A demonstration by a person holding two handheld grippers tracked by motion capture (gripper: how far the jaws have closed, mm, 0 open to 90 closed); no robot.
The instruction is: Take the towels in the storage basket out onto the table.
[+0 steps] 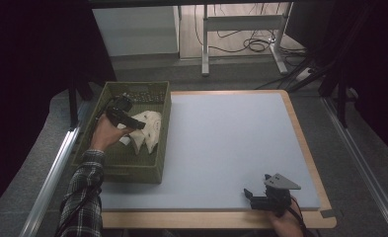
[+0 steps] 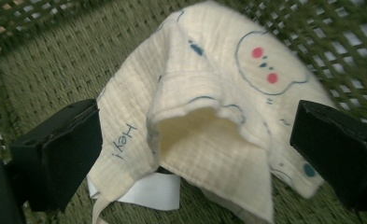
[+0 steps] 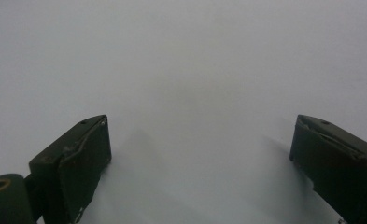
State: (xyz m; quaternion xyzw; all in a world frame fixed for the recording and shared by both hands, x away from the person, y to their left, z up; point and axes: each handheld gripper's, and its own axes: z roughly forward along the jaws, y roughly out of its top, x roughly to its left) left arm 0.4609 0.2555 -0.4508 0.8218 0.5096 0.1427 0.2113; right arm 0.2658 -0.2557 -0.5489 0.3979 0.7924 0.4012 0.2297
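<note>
One cream printed cloth (image 1: pixel 147 129) is lying in one olive-green mesh basket (image 1: pixel 163 123) at the table's left side, with one white label (image 2: pixel 153 191) showing beneath it. Two handheld grippers are working the scene: the left gripper (image 1: pixel 132 121) is reaching into the basket, the right gripper (image 1: pixel 254 196) is sitting at the near right edge. One grey mat (image 1: pixel 231 143) is covering one wooden table (image 1: pixel 300 133).

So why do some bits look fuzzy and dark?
High view: dim room, the edges nearly black. Left gripper view: the cloth is fairly sharp, but the green basket mesh smears at the top. Right gripper view: the grey mat is plain, with soft shadows beside the open jaws.
</note>
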